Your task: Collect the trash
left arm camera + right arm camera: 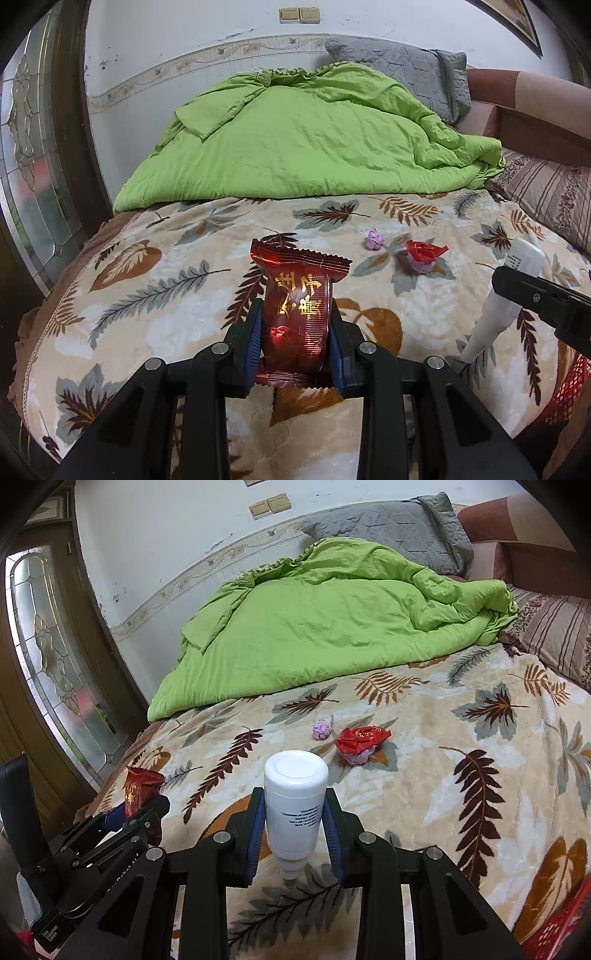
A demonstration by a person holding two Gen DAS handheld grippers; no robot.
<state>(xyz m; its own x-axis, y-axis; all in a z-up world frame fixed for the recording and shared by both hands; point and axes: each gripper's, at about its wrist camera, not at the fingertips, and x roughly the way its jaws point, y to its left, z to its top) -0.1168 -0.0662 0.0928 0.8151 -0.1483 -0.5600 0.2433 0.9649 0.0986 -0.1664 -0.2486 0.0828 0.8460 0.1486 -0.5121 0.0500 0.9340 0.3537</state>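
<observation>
My left gripper (295, 325) is shut on a dark red snack wrapper (297, 295) with gold lettering, held upright over the leaf-patterned blanket (166, 266). My right gripper (295, 812) is shut on a white plastic bottle (295, 794), its cap end toward the camera. In the right wrist view the left gripper (140, 812) with the red wrapper (138, 782) shows at lower left. The white bottle (506, 291) appears at the right of the left wrist view. On the blanket lie a small purple paper ball (375, 240) (322, 729) and a crumpled red wrapper (423, 253) (360, 740) over purple paper.
A green duvet (306, 136) is heaped at the far end of the bed, with a grey pillow (402, 74) behind it and a striped pillow (550, 199) at right. A red mesh basket (561, 391) (554, 930) sits at the lower right bed edge. A glass-panelled door (33, 155) stands left.
</observation>
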